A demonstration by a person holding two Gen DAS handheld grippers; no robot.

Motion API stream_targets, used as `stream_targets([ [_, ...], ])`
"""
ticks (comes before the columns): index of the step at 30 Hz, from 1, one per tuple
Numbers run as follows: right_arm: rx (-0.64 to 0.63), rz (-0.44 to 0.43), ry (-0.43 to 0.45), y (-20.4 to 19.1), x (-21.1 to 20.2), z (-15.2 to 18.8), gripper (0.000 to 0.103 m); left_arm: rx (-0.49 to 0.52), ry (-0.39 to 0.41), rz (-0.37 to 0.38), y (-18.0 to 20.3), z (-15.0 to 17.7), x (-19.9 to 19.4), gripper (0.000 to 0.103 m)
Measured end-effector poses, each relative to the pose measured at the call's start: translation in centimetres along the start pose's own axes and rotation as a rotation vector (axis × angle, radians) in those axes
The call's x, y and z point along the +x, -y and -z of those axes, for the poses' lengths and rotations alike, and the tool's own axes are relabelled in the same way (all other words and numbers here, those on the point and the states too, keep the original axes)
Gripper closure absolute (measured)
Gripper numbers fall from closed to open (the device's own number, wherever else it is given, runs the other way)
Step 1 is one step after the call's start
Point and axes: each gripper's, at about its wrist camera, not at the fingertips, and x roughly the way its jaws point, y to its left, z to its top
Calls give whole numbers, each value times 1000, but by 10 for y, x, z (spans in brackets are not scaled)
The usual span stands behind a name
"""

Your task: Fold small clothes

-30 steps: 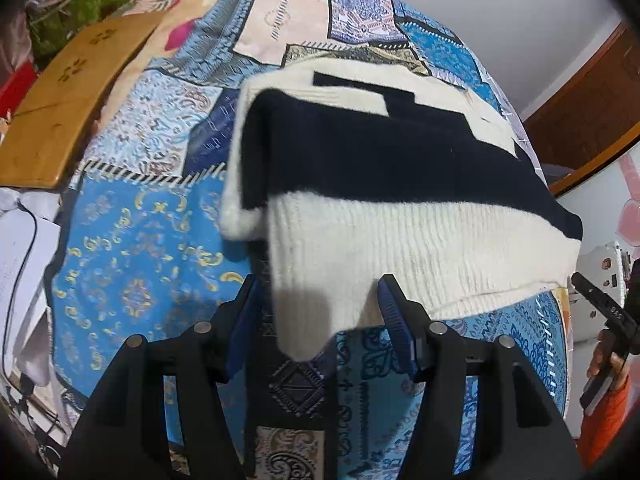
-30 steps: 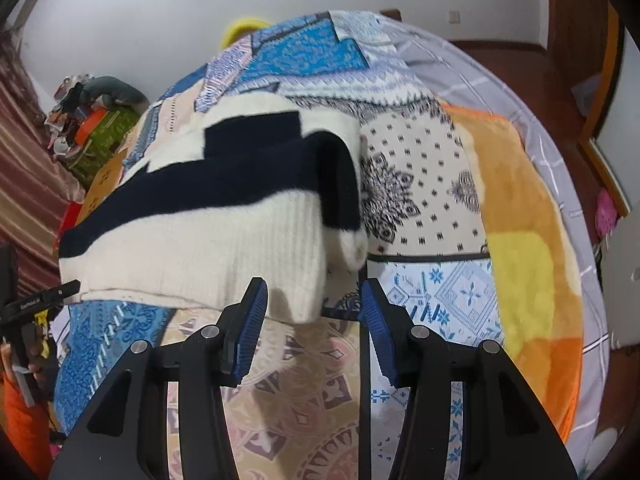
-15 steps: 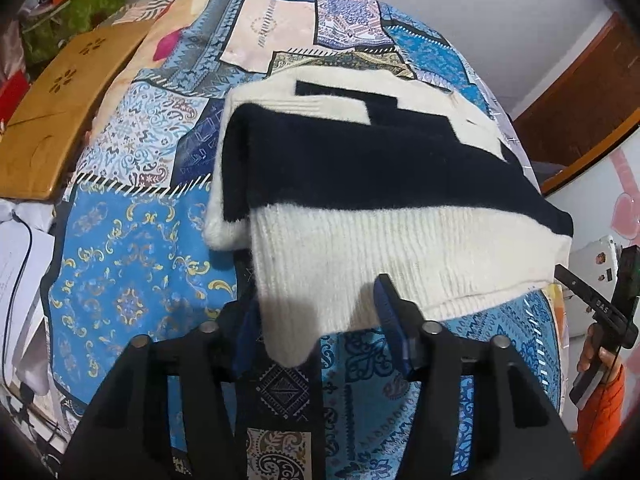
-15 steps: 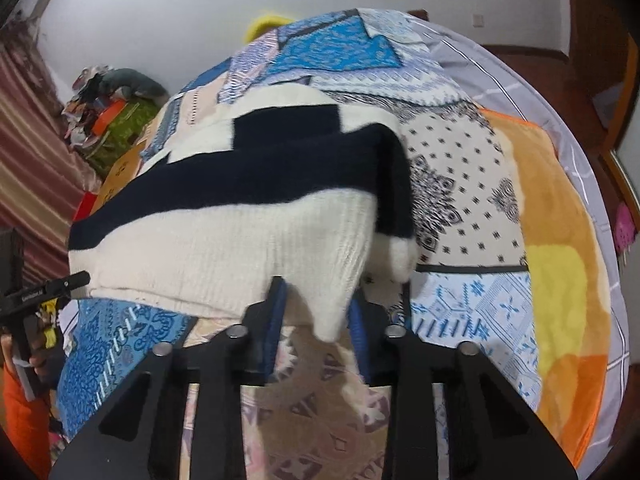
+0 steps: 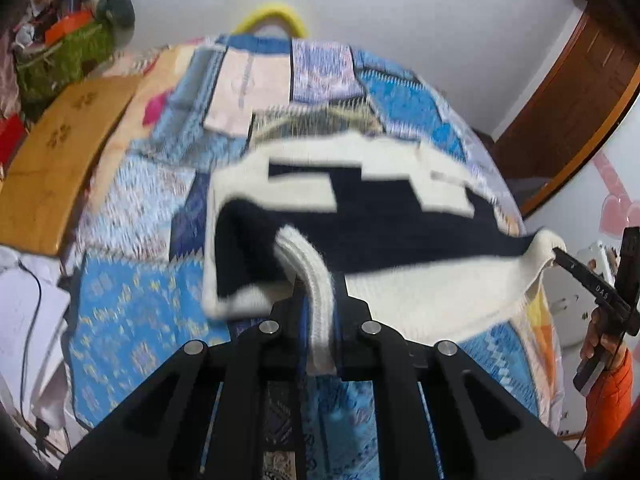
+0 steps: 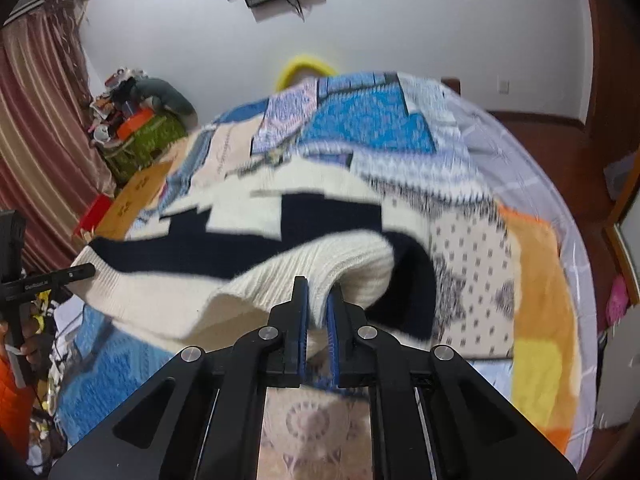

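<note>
We've got the left gripper (image 5: pixel 320 312) and right gripper (image 6: pixel 317 312) each pinching a near corner of the cream-and-navy knit sweater (image 5: pixel 400 216) off the patchwork quilt (image 5: pixel 132 320), mid-fold, so next we probably carry that hem forward evenly.

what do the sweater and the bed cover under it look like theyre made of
The sweater looks like a chunky knit, probably wool or acrylic: ribbed rows and a fuzzy matte nap show at its cream hem. The bed cover seems a thin printed woven cloth, perhaps cotton, flat and matte; blur hides its weave.
</note>
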Motion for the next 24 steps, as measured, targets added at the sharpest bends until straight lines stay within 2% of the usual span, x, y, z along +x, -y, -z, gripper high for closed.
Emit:
stream_targets([
  [8,-12,49,48,4,9,-32,96,1,79,-25,-1,-43,-6,95],
  [18,36,98,73,27,29,-64,96,-68,83,-78,-18,-85,23,95],
  [24,77,117,66,42,51,-77,96,-86,57,-130,-27,-102,56,95],
])
